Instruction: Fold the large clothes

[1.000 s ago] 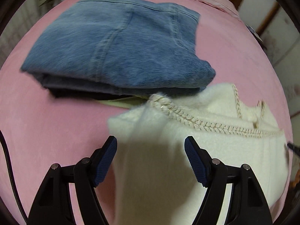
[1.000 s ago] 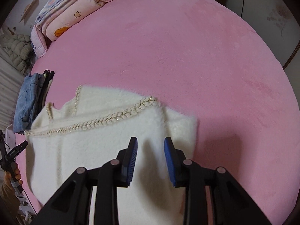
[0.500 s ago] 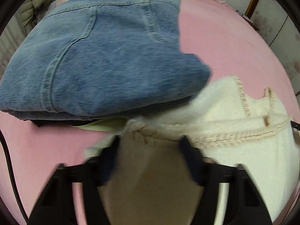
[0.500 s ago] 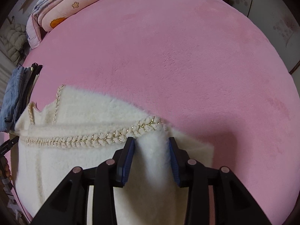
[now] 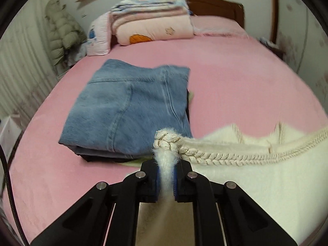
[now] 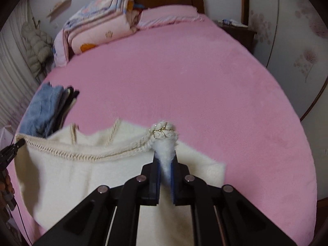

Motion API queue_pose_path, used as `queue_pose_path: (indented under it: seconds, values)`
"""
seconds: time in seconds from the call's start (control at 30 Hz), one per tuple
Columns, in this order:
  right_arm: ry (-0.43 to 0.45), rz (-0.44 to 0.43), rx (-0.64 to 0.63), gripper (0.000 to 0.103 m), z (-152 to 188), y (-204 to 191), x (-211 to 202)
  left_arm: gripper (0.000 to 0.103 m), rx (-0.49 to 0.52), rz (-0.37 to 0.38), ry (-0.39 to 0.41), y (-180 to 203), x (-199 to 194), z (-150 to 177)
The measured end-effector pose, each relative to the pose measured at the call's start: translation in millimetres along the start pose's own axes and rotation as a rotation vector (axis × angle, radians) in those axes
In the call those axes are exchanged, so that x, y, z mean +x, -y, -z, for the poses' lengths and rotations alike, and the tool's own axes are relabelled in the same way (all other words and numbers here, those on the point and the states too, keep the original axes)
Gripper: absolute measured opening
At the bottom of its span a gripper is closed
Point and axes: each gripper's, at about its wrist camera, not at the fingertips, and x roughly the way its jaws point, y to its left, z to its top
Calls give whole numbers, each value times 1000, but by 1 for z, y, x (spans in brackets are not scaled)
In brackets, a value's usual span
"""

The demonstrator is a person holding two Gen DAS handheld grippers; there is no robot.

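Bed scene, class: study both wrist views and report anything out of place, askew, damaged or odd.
Nothing stands out. The folded jeans sit squarely atop a small stack on the pink bed. The left tool and right tool each pinch a braided-trim corner of the white sweater; no damage shows.

Folded quilts [image 5: 151,18] at wooden headboard [image 5: 215,4]; puffer jacket [image 5: 61,34] hanging at wall.

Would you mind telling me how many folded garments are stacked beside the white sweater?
3 at least: blue jeans on top, a black piece under them, a pale green one lowest. Only edges show, so more may be hidden.
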Motion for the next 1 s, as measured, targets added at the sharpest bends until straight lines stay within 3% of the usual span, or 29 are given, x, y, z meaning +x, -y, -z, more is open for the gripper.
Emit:
queue_pose_path:
  seconds: [0.17, 0.3, 0.4, 0.5, 0.53, 0.67, 0.7, 0.93, 1.0]
  values:
    - [36, 3, 73, 6, -27, 19, 11, 7, -91, -28, -24, -11, 28, -9]
    - [-68, 38, 86, 7, -24, 28, 75, 8, -78, -69, -71, 0, 74, 5]
    - [-151, 82, 104, 7, -8, 38, 119, 9, -33, -127, -41, 11, 90, 18]
    - [-168, 107, 114, 9, 2, 36, 135, 13, 4, -170, 5, 15, 90, 26]
    - [-166, 117, 111, 11, 1, 33, 135, 16, 15, -186, 12, 16, 87, 26]
    - [-193, 168, 77, 16, -6, 20, 121, 67, 43, -300, 13, 11, 78, 21]
    - [-195, 185, 69, 16, -8, 15, 114, 72, 38, -298, 9, 7, 73, 18]
    - [-63, 103, 50, 21, -2, -36, 28, 78, -59, -213, 13, 7, -2, 18]
    - [-49, 30, 37, 22, 14, -67, 11, 78, -106, -131, 0, 18, -23, 35]
